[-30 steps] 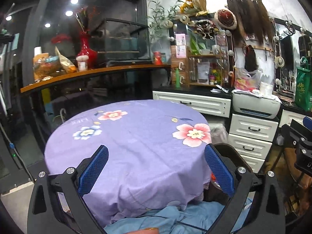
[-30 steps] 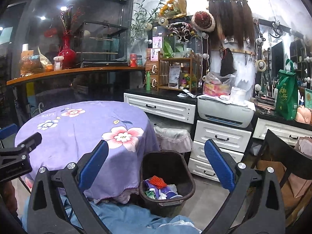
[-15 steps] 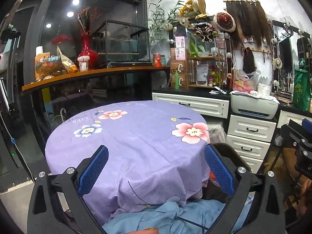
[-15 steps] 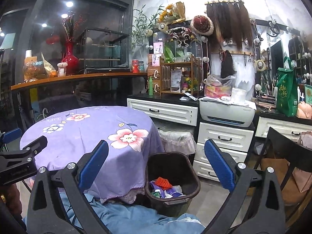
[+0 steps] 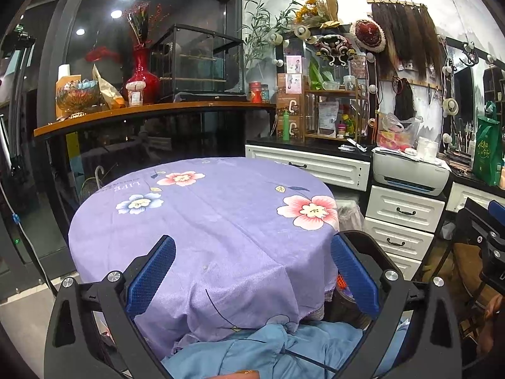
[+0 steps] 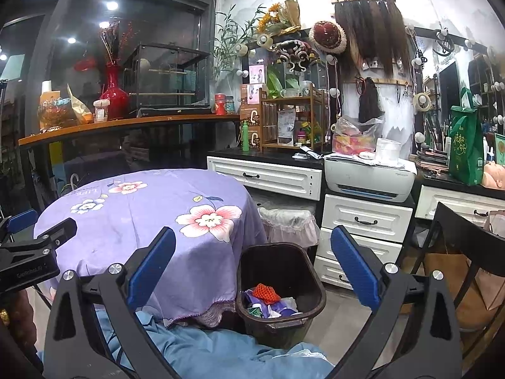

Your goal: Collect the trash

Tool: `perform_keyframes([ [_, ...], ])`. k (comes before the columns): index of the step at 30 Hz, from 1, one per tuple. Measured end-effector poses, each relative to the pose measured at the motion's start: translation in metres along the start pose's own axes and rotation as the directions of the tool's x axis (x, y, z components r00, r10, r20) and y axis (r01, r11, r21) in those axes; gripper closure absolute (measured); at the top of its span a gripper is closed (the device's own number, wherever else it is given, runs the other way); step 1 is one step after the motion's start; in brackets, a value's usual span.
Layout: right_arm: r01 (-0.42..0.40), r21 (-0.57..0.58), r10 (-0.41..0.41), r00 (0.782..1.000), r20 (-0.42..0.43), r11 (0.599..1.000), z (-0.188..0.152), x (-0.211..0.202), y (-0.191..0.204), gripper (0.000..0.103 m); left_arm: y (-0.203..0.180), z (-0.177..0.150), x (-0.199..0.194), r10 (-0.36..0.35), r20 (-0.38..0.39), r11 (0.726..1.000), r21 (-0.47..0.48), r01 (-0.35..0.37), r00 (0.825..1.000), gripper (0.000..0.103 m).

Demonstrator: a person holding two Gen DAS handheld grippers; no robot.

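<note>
Room: cluttered shop-like space with a dark glass partition, a wooden shelf (image 5: 151,112) along it, and white drawers (image 6: 366,221) under a black counter on the right.
Table: round, covered by a purple cloth (image 5: 205,221) printed with pink and blue flowers; nothing lies on the cloth.
Left gripper (image 5: 252,271): held above the near edge of the table, jaws wide apart, nothing between the blue pads (image 5: 151,276).
Right gripper (image 6: 252,271): held to the right of the table, above the bin, jaws wide apart and empty; blue pads (image 6: 353,268) frame the bin.
Bin (image 6: 311,284): dark plastic, on the floor just beside the table's right edge, close to the hanging hem of the cloth.
Trash (image 6: 268,300): in the bottom of the bin, a red-orange net piece on top of purple, white and green wrappers.
Second bin (image 6: 288,224): behind the dark one, lined with a pale bag, against the drawers.
Printer (image 6: 369,180): white, on top of the drawer stack, papers and a plastic bag on it.
Shelf items: red vase (image 5: 142,79), glass case (image 5: 195,60), jars and packets.
Green bag (image 6: 465,139): upright on the counter at far right.
Person: blue garment (image 6: 214,350) across the bottom of both views.
Chair (image 6: 467,237): dark frame at the right edge.
</note>
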State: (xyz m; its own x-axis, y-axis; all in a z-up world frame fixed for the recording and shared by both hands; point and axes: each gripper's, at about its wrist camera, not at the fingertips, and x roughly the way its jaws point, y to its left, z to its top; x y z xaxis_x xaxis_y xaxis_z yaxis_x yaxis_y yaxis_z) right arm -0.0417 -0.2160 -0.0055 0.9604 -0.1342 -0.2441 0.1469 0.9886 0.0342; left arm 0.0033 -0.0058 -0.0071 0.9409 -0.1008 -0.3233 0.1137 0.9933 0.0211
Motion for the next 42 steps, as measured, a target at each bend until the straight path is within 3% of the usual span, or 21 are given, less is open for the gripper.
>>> perform_keyframes([
  [42, -0.006, -0.004, 0.006, 1.000, -0.003, 1.000, -0.0049, 0.0011, 0.0016, 0.006, 0.0007, -0.0025, 0.0038, -0.004, -0.015, 1.000, 0.017, 0.004, 1.000, 0.005],
])
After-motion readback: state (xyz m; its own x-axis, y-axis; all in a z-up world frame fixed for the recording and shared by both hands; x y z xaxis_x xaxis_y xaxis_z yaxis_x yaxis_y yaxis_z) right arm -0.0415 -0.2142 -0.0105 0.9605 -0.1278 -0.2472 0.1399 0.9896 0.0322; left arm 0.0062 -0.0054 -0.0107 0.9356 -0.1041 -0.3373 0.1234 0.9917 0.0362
